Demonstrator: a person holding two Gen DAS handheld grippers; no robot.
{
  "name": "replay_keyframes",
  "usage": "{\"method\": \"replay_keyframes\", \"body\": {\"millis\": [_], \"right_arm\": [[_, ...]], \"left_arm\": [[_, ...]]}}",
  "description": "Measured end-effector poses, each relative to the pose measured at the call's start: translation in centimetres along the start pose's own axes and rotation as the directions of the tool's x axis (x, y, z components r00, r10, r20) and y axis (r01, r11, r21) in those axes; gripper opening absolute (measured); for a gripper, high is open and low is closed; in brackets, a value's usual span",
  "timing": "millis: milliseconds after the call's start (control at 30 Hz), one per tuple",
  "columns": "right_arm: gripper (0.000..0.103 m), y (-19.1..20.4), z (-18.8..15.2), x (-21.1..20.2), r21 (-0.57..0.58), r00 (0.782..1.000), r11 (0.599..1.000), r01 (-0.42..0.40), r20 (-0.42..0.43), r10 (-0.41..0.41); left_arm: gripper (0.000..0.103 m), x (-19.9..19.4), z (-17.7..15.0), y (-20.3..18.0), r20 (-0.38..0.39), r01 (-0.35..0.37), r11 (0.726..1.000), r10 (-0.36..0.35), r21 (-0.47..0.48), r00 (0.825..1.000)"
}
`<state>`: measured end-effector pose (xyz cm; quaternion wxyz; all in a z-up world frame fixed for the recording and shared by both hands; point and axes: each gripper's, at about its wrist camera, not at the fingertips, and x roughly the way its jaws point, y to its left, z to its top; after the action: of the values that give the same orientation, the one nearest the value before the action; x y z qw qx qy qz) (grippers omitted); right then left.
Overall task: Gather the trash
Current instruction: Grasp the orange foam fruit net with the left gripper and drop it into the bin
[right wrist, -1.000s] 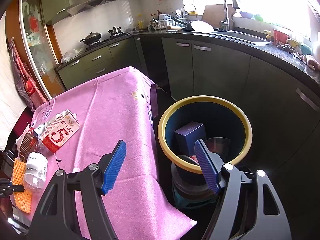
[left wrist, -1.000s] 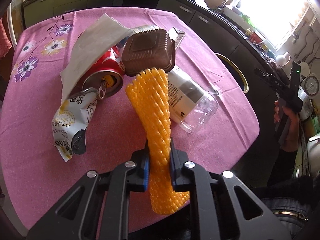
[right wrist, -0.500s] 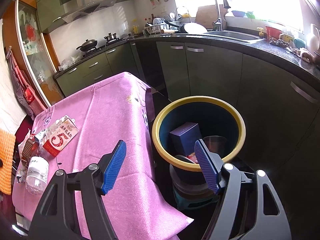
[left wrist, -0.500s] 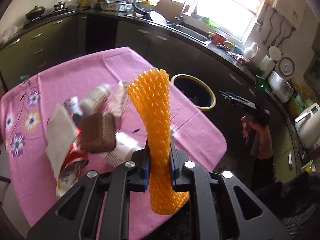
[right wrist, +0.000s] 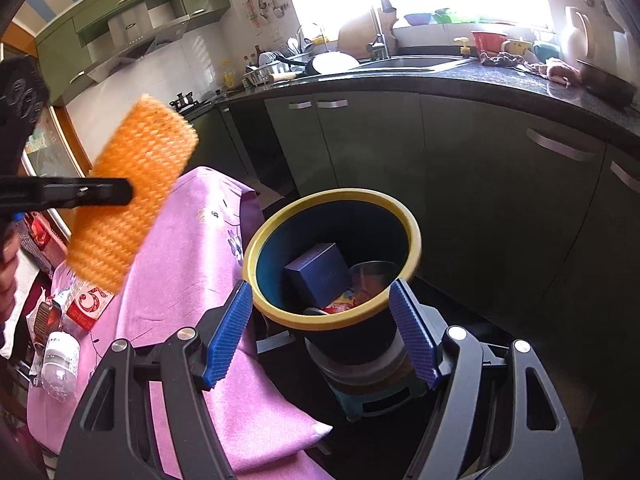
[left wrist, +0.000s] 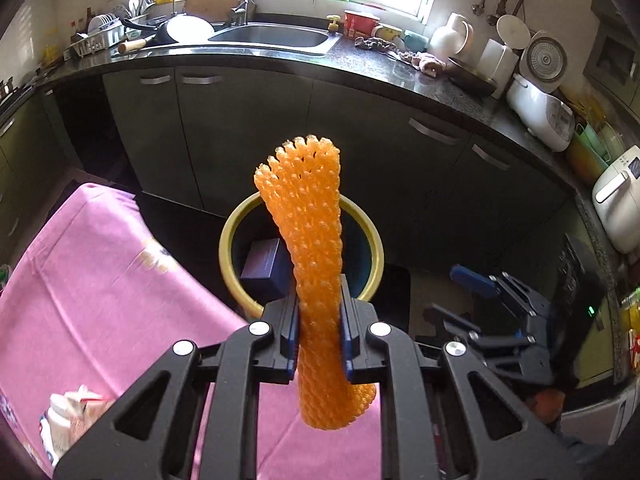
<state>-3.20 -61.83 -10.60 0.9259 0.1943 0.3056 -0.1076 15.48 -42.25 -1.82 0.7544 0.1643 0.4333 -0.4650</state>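
Already lifted off the table, the orange foam net (left wrist: 318,280) is pinched between the pads of the left gripper (left wrist: 319,344) in the left wrist view, its free end standing in front of the yellow-rimmed bin (left wrist: 232,240), where a dark blue box (left wrist: 262,266) already lies. Over in the right wrist view, the right gripper (right wrist: 320,332) is spread wide and empty, framing the bin. On the pink tablecloth (right wrist: 192,280) a plastic bottle (right wrist: 58,360), a red-and-white carton (right wrist: 88,306) and other scraps wait, so several pieces probably remain.
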Motion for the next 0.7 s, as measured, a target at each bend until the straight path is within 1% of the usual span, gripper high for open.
{"method": "replay_keyframes", "body": {"millis": [67, 133, 200, 267, 300, 333, 400, 467, 533, 633, 667, 700], "right_arm": [[0.071, -1.0, -0.3, -0.1, 0.021, 1.000, 1.000, 0.004, -0.004, -0.004], [0.071, -1.9, -0.5, -0.1, 0.039, 1.000, 0.999, 0.007, -0.009, -0.007], [0.071, -2.6, -0.8, -0.2, 0.049, 1.000, 0.999, 0.013, -0.013, -0.012], [0.071, -3.1, -0.9, -0.3, 0.057, 1.000, 0.998, 0.019, -0.014, -0.018], [0.071, -3.2, -0.9, -0.4, 0.060, 1.000, 0.998, 0.021, -0.014, -0.021], [0.071, -3.4, -1.0, -0.5, 0.063, 1.000, 0.998, 0.023, -0.012, -0.022], [0.074, -3.5, -1.1, -0.6, 0.067, 1.000, 0.997, 0.025, -0.009, -0.025], [0.075, -3.4, -1.1, -0.8, 0.063, 1.000, 0.998, 0.022, -0.007, -0.022], [0.075, -3.1, -1.1, -0.8, 0.055, 1.000, 0.998, 0.018, -0.011, -0.018], [0.075, -2.3, -1.1, -0.5, 0.039, 1.000, 0.999, 0.004, -0.018, -0.003], [0.075, -2.0, -1.0, -0.4, 0.032, 1.000, 0.999, -0.003, -0.020, 0.003], [0.075, -1.5, -1.0, -0.3, 0.024, 1.000, 1.000, -0.011, -0.023, 0.012]], "left_arm": [[0.017, 3.2, 1.6, -0.2, -0.014, -0.014, 1.000, 0.014, -0.006, 1.000], [0.020, 6.2, 2.6, -0.3, -0.029, -0.039, 0.999, 0.039, -0.010, 0.999], [0.021, 8.6, 3.2, -0.1, -0.042, -0.064, 0.998, 0.063, -0.022, 0.997], [0.025, 10.6, 3.6, 0.2, -0.056, -0.079, 0.996, 0.076, -0.037, 0.995], [0.032, 11.3, 3.6, 0.3, -0.061, -0.086, 0.996, 0.083, -0.038, 0.995], [0.045, 12.0, 3.8, 0.4, -0.066, -0.095, 0.995, 0.092, -0.042, 0.994], [0.055, 12.4, 3.8, 0.8, -0.067, -0.101, 0.994, 0.098, -0.049, 0.993], [0.057, 11.6, 3.9, 1.0, -0.056, -0.086, 0.994, 0.082, -0.067, 0.995], [0.062, 9.6, 4.1, 0.9, -0.032, -0.059, 0.995, 0.057, -0.084, 0.998], [0.066, 4.4, 3.5, 0.9, 0.060, 0.001, 0.995, 0.005, -0.101, 0.998], [0.068, 2.2, 3.1, 0.8, 0.103, 0.019, 0.994, -0.008, -0.105, 0.995], [0.073, -0.1, 2.6, 0.8, 0.147, 0.036, 0.993, -0.019, -0.111, 0.989]]}}
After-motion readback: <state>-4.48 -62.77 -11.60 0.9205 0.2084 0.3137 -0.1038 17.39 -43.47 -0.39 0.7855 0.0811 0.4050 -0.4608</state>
